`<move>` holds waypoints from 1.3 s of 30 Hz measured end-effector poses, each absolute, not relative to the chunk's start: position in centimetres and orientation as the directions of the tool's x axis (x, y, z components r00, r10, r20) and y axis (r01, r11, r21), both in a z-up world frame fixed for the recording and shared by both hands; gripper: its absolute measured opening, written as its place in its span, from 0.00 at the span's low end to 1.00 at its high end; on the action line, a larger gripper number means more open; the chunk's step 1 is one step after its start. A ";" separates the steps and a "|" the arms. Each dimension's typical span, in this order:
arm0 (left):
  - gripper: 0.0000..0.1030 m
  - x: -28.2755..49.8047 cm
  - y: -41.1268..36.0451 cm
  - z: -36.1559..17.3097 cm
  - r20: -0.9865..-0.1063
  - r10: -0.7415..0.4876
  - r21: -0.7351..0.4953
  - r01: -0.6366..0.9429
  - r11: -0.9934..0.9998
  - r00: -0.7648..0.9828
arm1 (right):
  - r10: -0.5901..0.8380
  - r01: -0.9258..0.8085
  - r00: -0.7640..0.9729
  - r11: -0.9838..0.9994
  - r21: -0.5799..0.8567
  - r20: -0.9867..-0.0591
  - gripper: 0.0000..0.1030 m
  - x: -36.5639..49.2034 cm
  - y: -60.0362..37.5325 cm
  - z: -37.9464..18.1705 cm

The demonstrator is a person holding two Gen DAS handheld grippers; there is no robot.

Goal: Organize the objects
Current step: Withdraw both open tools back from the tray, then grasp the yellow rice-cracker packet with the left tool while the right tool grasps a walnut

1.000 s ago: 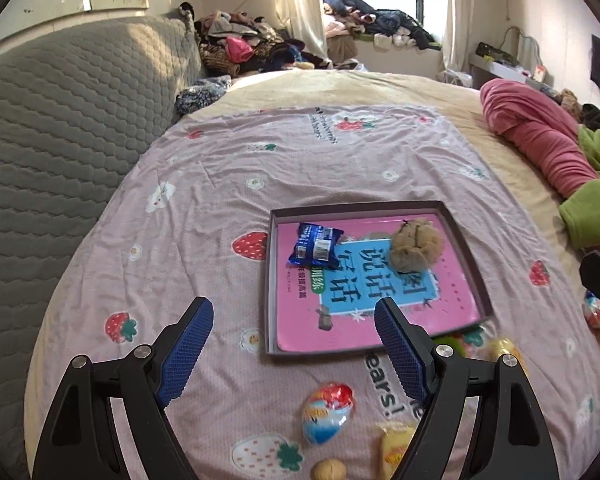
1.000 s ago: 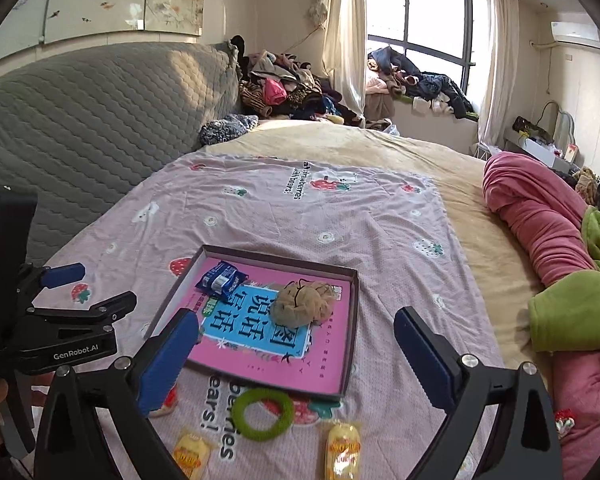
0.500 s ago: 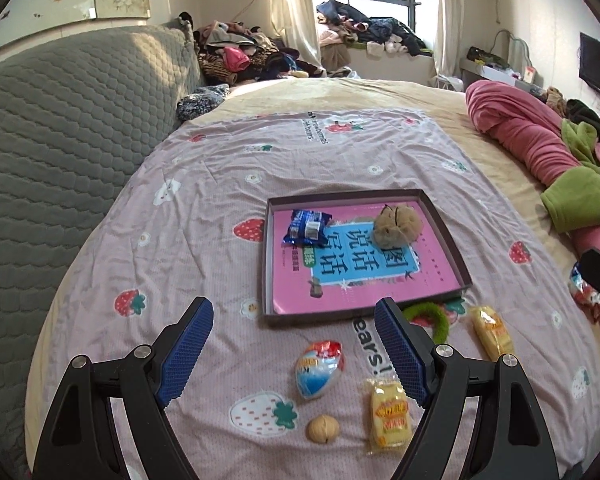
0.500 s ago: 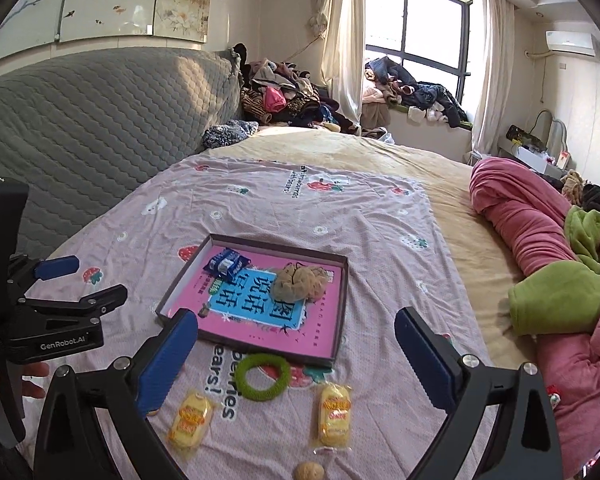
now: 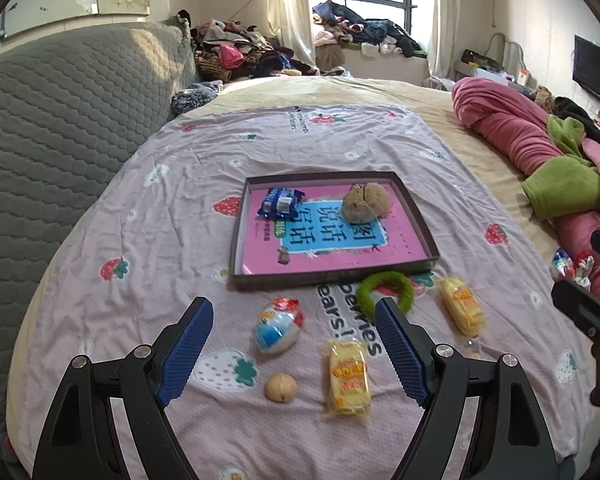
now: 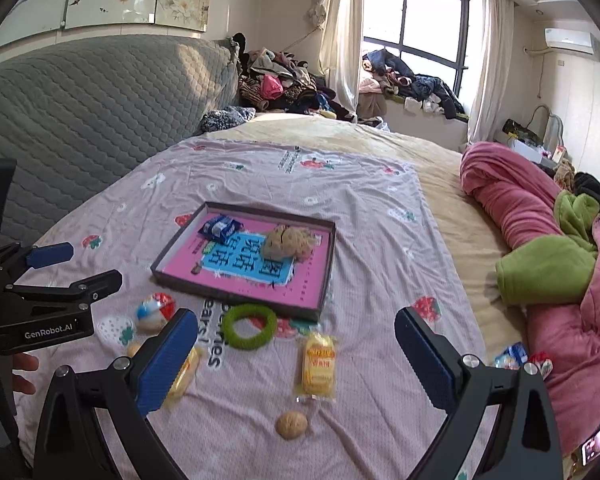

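Both tongs, left (image 5: 294, 346) and right (image 6: 296, 354), gape empty and have drawn back from the tray (image 5: 418, 216) (more snacks now show). "GenRobot.AI" marks the left tongs.

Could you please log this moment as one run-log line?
left tongs: open, empty | right tongs: open, empty | tray: blue packet, brown bundle

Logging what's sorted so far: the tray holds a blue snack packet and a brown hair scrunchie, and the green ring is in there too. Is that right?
Not quite. The green ring lies on the sheet just outside the tray, by its near edge, as the right wrist view shows. The blue snack packet and brown hair scrunchie are inside.
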State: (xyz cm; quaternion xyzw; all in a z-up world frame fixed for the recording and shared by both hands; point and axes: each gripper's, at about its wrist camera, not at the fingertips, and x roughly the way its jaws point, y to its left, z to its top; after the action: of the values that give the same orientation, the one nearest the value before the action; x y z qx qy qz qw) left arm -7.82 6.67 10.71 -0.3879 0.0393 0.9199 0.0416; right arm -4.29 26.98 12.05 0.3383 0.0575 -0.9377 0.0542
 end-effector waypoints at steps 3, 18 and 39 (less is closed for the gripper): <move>0.82 -7.0 7.2 10.2 -0.721 0.058 0.033 -0.117 -0.993 -0.691 | -0.059 0.136 -0.760 -0.988 -0.070 -0.647 0.97 -3.4 27.4 11.3; 0.82 -3.9 8.8 7.2 -0.739 0.077 0.031 -0.147 -0.989 -0.669 | -0.039 0.121 -0.752 -0.989 -0.080 -0.658 0.97 -1.0 28.6 9.5; 0.82 -2.6 9.9 4.8 -0.749 0.078 0.045 -0.168 -0.985 -0.658 | -0.022 0.108 -0.727 -0.991 -0.083 -0.686 0.97 0.4 29.1 6.6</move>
State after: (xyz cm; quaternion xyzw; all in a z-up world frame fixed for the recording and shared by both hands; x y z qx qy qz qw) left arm -2.57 9.91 4.76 -0.4082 0.0551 0.9087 0.0677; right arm 0.35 29.07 6.64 0.3677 0.0585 -0.9274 0.0349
